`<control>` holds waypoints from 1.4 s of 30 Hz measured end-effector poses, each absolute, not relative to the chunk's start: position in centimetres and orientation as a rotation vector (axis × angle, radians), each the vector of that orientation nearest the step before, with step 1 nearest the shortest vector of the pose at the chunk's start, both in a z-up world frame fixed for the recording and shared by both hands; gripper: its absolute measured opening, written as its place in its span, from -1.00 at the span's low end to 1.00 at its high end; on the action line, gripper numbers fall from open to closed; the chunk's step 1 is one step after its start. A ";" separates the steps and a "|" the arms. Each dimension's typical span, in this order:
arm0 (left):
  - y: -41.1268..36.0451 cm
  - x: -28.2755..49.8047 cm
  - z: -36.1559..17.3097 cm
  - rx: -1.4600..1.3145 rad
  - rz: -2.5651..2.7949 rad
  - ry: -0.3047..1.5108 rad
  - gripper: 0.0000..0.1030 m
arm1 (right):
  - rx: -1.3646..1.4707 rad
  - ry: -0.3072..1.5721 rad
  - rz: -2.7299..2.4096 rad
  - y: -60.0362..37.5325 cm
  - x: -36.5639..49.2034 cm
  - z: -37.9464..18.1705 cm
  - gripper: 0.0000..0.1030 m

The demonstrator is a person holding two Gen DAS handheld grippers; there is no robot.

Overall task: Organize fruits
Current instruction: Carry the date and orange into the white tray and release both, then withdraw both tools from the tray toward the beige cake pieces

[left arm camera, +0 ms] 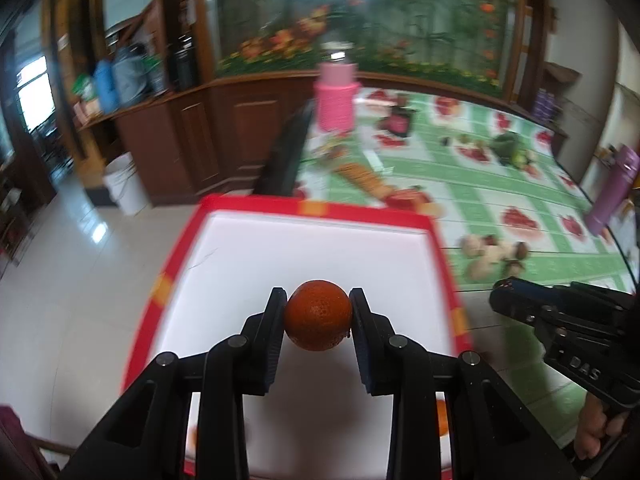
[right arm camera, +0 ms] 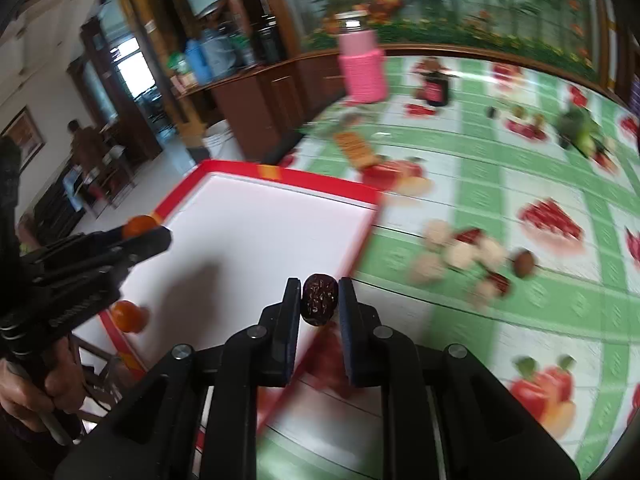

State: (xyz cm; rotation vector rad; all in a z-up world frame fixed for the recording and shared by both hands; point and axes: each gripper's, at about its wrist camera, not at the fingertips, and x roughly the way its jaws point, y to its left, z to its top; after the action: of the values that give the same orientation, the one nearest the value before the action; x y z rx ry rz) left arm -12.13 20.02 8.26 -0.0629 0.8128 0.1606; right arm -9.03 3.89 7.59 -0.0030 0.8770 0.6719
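An orange [left arm camera: 318, 314] sits pinched between the jaws of the left gripper [left arm camera: 318, 316], low centre in the left view, hanging over the white floor of a red-rimmed tray [left arm camera: 256, 204]. In the right view the right gripper [right arm camera: 319, 300] has its jaws pressed onto a dark wrinkled date [right arm camera: 319, 299], held above the tray's right edge. A second orange [right arm camera: 127, 316] lies in the tray at lower left of that view. On the green-checked table [right arm camera: 480, 184], right of the tray, lies a blurred heap of pale nuts and dates [right arm camera: 464, 256]. A pink flask [right arm camera: 362, 68] stands at upper centre. A hand [right arm camera: 28, 396] grips the left tool's handle at lower left.
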 end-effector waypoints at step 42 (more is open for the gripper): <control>19.3 -15.0 9.1 0.122 0.395 0.764 0.36 | 0.099 0.915 0.761 4.8 -10.0 7.5 -0.02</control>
State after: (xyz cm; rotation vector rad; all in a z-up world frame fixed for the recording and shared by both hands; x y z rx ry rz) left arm -14.97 19.26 9.08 0.1215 0.7643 0.3952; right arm -9.99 4.77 7.52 0.0992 0.9150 0.7614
